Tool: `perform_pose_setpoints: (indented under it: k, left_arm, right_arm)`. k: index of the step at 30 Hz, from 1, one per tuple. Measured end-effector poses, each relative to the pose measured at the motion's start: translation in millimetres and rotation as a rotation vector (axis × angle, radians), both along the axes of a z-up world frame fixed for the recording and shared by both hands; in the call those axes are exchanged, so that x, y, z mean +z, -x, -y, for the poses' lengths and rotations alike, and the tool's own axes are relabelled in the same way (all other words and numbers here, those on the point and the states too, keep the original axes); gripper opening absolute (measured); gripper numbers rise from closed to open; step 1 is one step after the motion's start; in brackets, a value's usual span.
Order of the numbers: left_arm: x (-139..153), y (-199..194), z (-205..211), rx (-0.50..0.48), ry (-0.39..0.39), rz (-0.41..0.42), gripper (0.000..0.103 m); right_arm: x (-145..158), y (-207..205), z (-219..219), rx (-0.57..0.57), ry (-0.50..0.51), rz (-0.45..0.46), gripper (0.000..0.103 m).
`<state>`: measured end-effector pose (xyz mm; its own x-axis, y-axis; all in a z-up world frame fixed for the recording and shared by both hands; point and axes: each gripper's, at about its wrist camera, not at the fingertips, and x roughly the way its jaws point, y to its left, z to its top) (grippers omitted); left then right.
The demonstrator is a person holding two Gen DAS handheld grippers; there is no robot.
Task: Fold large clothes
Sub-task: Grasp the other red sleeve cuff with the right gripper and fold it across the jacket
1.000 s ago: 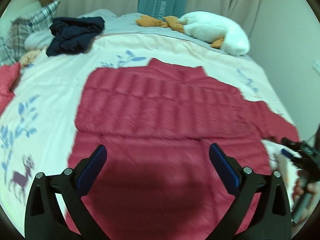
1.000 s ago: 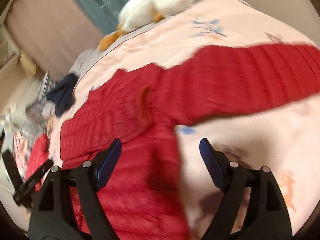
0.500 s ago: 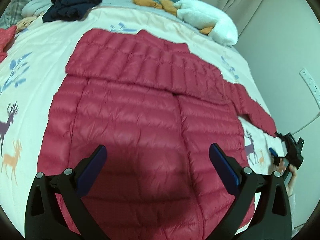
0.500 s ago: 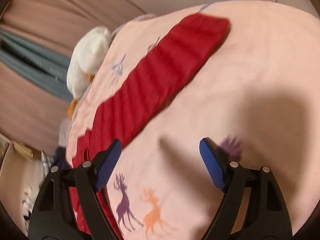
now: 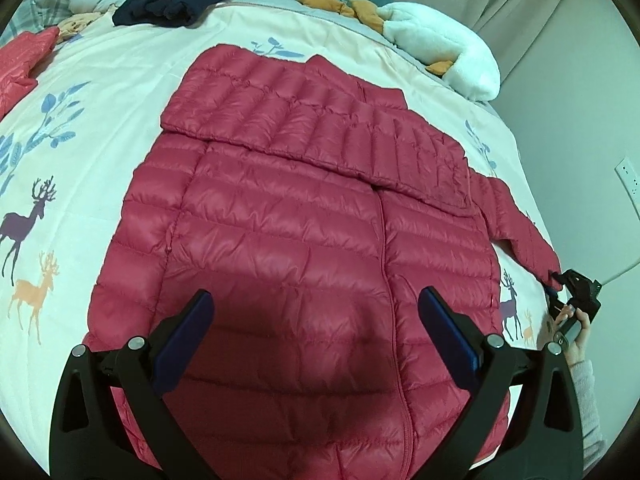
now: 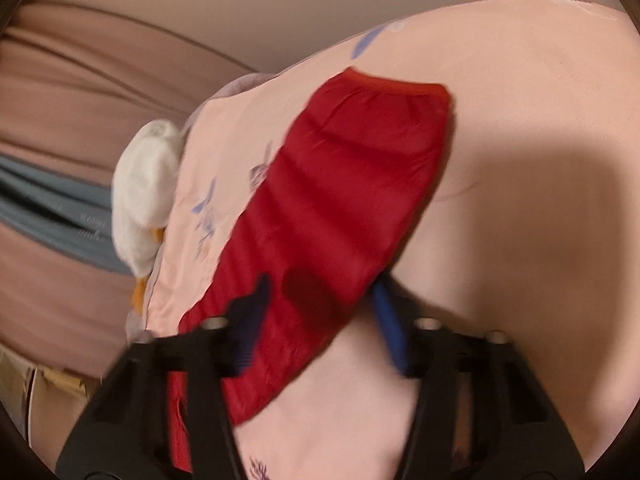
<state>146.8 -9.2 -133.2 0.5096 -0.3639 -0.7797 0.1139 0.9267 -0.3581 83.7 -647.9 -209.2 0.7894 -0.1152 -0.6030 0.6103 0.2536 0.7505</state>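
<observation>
Red puffer jacket (image 5: 304, 248) flat on the deer-print bedspread (image 5: 72, 168), filling frame centre, one sleeve folded across the chest. Left gripper (image 5: 314, 320) hangs above the hem, fingers spread wide, empty. Right gripper (image 6: 320, 316) straddles the other sleeve (image 6: 352, 184) near its cuff; clamped or not, cannot tell. Bare bedspread left and right of jacket.

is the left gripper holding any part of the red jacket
No, the left gripper hangs open above the red jacket, its fingers spread with nothing between them.

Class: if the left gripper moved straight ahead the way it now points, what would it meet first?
Probably the red down jacket: the open left gripper points at its lower front panel, though depth is unclear.
</observation>
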Motion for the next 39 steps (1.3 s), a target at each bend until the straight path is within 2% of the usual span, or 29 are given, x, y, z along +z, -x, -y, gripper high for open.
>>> perform_pose_setpoints:
  k: [1, 2, 5, 9, 12, 16, 19, 22, 24, 27, 31, 34, 37, 39]
  left_arm:
    - [-1.0, -0.3, -0.1, -0.001, -0.001, -0.004, 0.102]
    - [-2.4, -0.9, -0.6, 0.001, -0.004, -0.01, 0.102]
    - [-4.3, -2.2, -4.0, 0.013, -0.016, -0.024, 0.102]
    - [-0.7, -1.6, -11.5, 0.015, 0.039, -0.028, 0.102]
    - [0.6, -2.0, -15.6, 0.012, 0.111, -0.033, 0.102]
    - [2.8, -6.8, -19.0, 0.005, 0.265, -0.05, 0.102]
    - [8.0, -11.2, -15.1, -0.007, 0.325, -0.048, 0.102]
    - [15.4, -15.9, -10.2, -0.021, 0.368, -0.034, 0.102]
    - [18.5, -20.9, -7.4, -0.03, 0.396, -0.028, 0.102]
    - [19.2, -28.9, -5.9, -0.024, 0.445, -0.027, 0.102]
    - [13.0, -44.3, -0.6, -0.012, 0.494, -0.041, 0.102]
    - [6.5, -58.4, 6.3, -0.021, 0.521, -0.067, 0.102]
    - [1.5, -67.9, 16.5, -0.028, 0.516, -0.072, 0.102]
    - [-5.4, -74.8, 23.6, -0.045, 0.555, -0.096, 0.102]
  right_arm:
    - [-3.3, -1.0, 3.3, -0.009, -0.011, -0.002, 0.024]
    - [-7.5, -0.1, 5.9, -0.021, -0.029, 0.002, 0.016]
    - [-10.9, 6.8, 9.8, -0.032, -0.046, 0.037, 0.007]
    - [15.2, 7.1, -0.7, -0.02, 0.056, 0.049, 0.004]
    - [54.3, -1.1, -19.3, 0.05, 0.193, 0.096, 0.004]
    - [111.8, -25.9, -72.4, 0.202, 0.433, 0.115, 0.004]
    - [146.9, -49.2, -136.2, 0.357, 0.645, 0.109, 0.004]
    - [157.8, -69.0, -199.7, 0.519, 0.782, 0.096, 0.005]
    - [154.7, -81.8, -246.0, 0.622, 0.88, 0.075, 0.005]
    - [132.7, -102.3, -320.5, 0.79, 1.01, 0.033, 0.005]
    - [91.1, -111.6, -381.7, 0.947, 1.047, -0.023, 0.005]
    - [59.3, -115.8, -410.9, 1.026, 1.06, -0.084, 0.005]
    - [47.4, -112.0, -423.2, 1.05, 1.082, -0.11, 0.005]
    - [46.7, -111.4, -422.2, 1.051, 1.064, -0.1, 0.005]
